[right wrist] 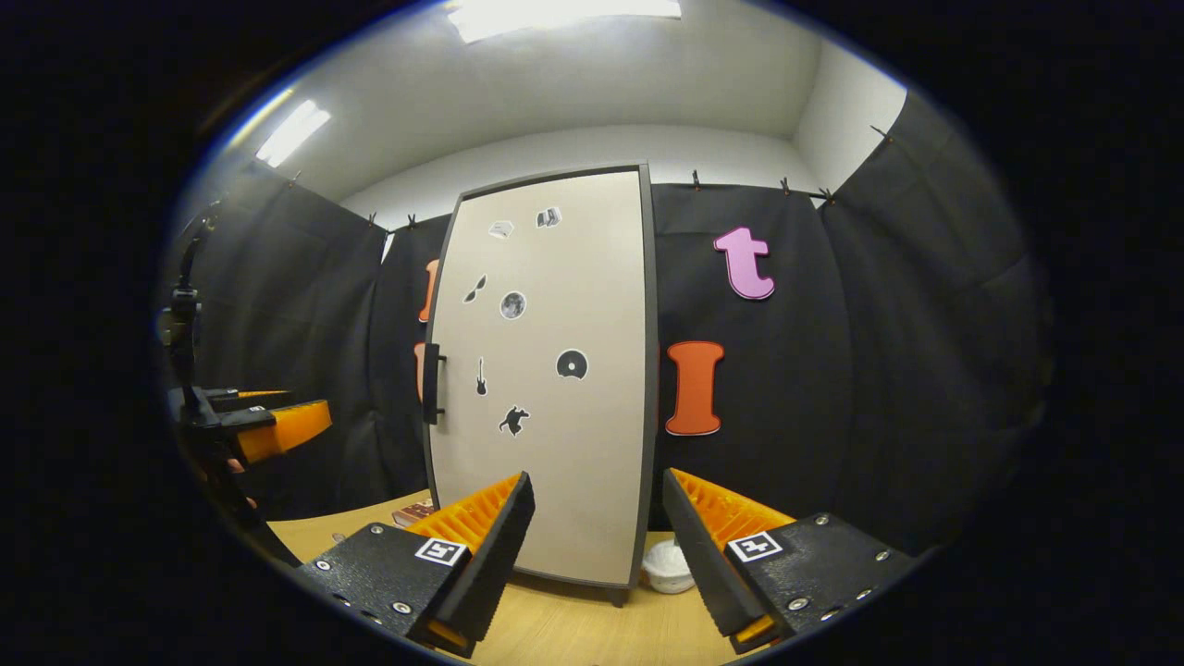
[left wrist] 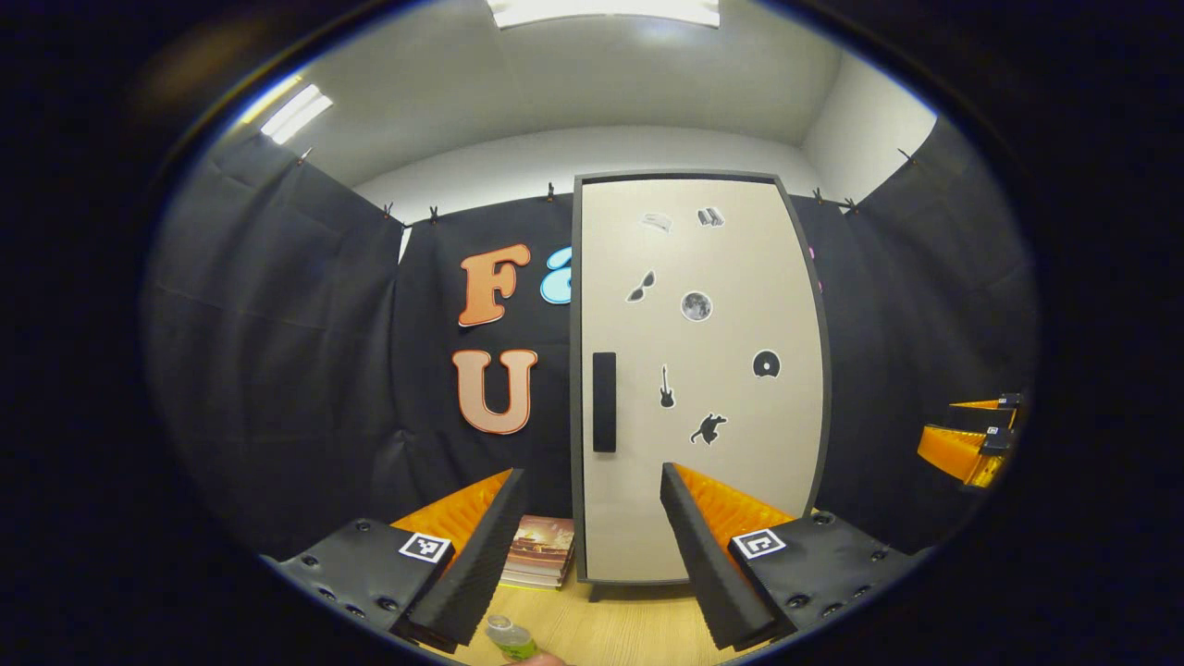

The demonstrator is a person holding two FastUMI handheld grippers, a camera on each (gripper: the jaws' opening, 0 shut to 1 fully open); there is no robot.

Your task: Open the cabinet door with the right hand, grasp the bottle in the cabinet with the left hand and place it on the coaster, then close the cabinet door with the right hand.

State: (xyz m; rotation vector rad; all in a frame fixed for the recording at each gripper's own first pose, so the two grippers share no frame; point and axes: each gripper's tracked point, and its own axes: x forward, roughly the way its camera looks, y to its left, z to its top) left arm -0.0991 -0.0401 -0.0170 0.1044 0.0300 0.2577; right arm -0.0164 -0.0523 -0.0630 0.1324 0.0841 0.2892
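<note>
The cabinet door [left wrist: 698,379] is shut, flat and stands tall on the desk [right wrist: 573,629]. Its dark handle [left wrist: 604,401] runs up and down along the door's left edge. A bottle [left wrist: 510,638] with a green band pokes up at the bottom of the left gripper view, already out on the desk.

The right tongs [right wrist: 592,518] are wide open and hold nothing. They point at the door's lower middle, so the handle is up and to their left. The left tongs [left wrist: 587,513] are open and empty too, and I think they sit closer to the handle.

I guess closing is done.
</note>
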